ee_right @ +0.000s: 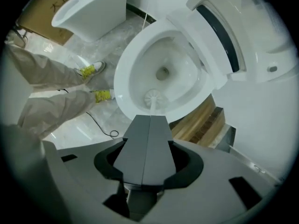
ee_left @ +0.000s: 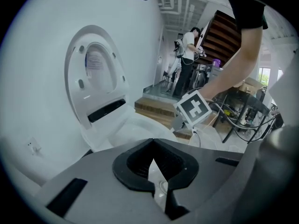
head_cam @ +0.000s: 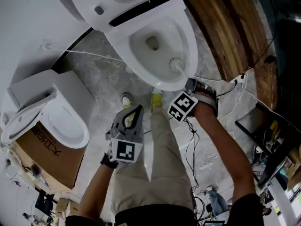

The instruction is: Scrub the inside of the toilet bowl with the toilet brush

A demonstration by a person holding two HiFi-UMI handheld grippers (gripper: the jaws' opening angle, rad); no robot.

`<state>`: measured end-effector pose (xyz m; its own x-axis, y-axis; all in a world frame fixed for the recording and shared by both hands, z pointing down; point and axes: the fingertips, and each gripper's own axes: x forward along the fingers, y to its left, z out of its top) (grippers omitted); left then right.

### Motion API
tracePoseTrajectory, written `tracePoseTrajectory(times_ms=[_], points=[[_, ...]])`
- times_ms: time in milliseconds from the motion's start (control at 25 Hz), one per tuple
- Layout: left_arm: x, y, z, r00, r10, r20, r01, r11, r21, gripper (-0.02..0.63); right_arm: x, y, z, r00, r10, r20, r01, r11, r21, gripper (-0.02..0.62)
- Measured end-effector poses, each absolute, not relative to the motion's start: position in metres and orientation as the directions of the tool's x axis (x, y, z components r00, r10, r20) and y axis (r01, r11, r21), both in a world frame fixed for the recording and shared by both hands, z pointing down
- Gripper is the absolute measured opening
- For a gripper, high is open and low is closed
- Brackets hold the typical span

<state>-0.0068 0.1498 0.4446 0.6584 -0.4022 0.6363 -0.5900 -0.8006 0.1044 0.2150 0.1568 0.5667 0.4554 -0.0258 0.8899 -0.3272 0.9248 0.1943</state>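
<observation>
The white toilet bowl [head_cam: 186, 36] [ee_right: 128, 64] stands open with its lid [ee_left: 96, 73] raised. The white toilet brush [head_cam: 176, 65] [ee_right: 153, 98] has its round head low inside the bowl, against the wall nearest me. My right gripper [head_cam: 189, 84] [ee_right: 150, 118] hangs just over the bowl's front rim, shut on the brush handle, which comes out at its tips. In the left gripper view its marker cube [ee_left: 195, 107] shows. My left gripper [head_cam: 130, 117] [ee_left: 153, 169] is held back over my legs, short of the bowl, open and holding nothing.
A second toilet [head_cam: 66, 121] sits on a cardboard box [head_cam: 47, 149] to the left. A wooden platform [head_cam: 230, 32] lies right of the bowl. Cables [head_cam: 197, 145] run over the marble floor. My shoes [head_cam: 156, 98] stand at the bowl's front. Another person [ee_left: 189, 59] works far behind.
</observation>
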Motion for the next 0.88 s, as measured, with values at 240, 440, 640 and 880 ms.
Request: tracePoseTrajectory(times_ms=[240,440,640,880], points=[[-0.011,0.157,0.453,0.648,-0.393,0.652,-0.603,-0.788,0.123,0.017,0.21,0.115,0.627,0.41,-0.065,0.91,-0.391,0.889,0.239,0.175],[-0.011,0.16,0.459,0.653,-0.393,0.647,-0.593,-0.797,0.115,0.017,0.169,0.087,0.671,0.236,0.02,0.971,-0.628,0.766,0.137,0.175],[-0.012,0.159,0.461,0.645,-0.403,0.649,-0.627,-0.765,0.148,0.017,0.136,0.096,0.659,0.158,0.042,0.987,-0.659,0.748,0.074,0.176],[-0.02,0.147,0.458,0.65,-0.428,0.628,-0.635,-0.76,0.139,0.017,0.167,0.154,0.615,0.174,0.089,0.981,-0.603,0.797,0.035,0.176]])
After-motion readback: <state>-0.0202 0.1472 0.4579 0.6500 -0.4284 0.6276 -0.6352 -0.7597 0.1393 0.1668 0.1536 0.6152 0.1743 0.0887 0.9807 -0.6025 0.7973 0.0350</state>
